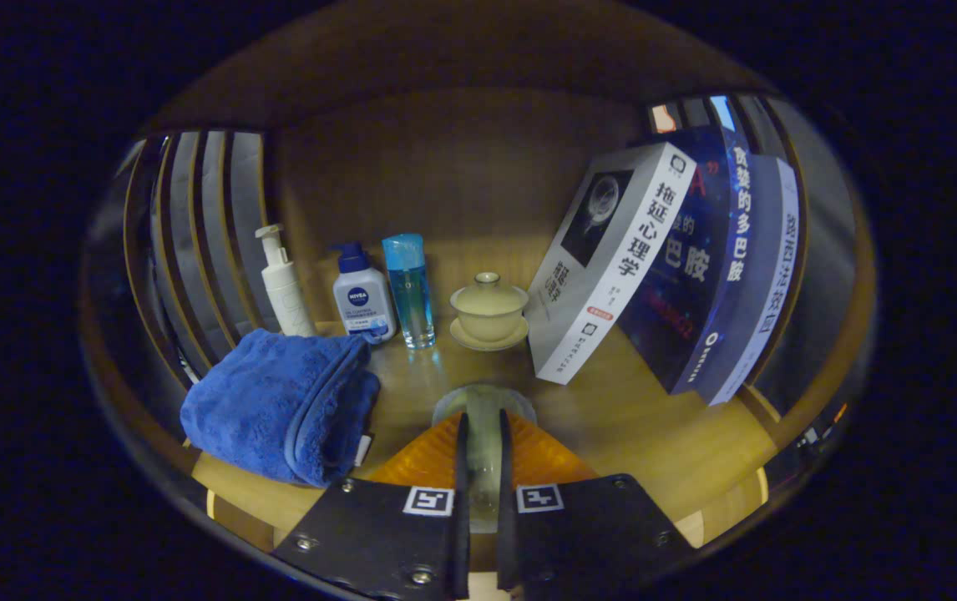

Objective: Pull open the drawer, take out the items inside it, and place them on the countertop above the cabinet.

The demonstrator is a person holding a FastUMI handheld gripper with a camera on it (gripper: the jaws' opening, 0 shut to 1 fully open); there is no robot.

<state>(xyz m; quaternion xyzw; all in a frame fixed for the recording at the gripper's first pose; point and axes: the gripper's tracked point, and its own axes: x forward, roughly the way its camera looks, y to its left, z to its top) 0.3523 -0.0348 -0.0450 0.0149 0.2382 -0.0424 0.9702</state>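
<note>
My gripper [483, 421] is shut on a small clear glass cup [484, 397], whose round rim shows just past the fingertips and whose body is squeezed between the two fingers. The cup sits low over the wooden countertop [645, 434]; I cannot tell whether it touches the wood. Beyond the fingers, a pale lidded tea bowl on a saucer [488, 314] stands on the same countertop.
A folded blue towel [282, 405] lies close to the left finger. Behind it stand a white pump bottle [285, 288], a blue-capped lotion bottle [362, 299] and a clear blue bottle [408, 288]. Several books [662, 267] lean at the right. A wooden back wall closes the shelf.
</note>
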